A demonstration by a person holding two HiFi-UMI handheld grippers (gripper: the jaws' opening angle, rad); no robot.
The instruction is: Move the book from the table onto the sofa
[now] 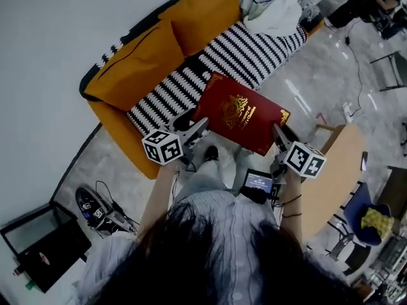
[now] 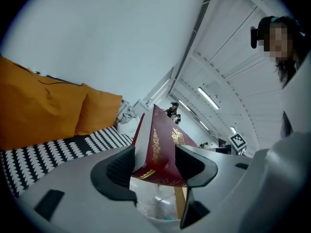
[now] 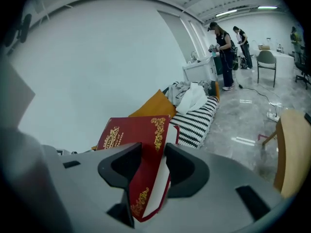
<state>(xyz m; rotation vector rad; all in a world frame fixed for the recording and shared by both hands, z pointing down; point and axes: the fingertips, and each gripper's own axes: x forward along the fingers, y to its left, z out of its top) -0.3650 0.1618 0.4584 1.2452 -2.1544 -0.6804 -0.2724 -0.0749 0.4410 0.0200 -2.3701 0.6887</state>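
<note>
Book (image 1: 241,113) near sofa (image 1: 191,84), clamped by left hand-held gripper (image 1: 200,126) and right hand-held gripper (image 1: 278,132).

Lower centre: left tongs (image 2: 154,154) clamped on a red book (image 2: 163,130), gilt cover, held on edge. Left of frame: orange cushions (image 2: 43,106) above the striped sofa seat (image 2: 34,159).

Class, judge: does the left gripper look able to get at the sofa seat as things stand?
Probably yes. The left gripper, clamping the book together with the right gripper, hangs by the front edge of the seat. The striped stretch near it is bare, with the cushions standing behind.
</note>
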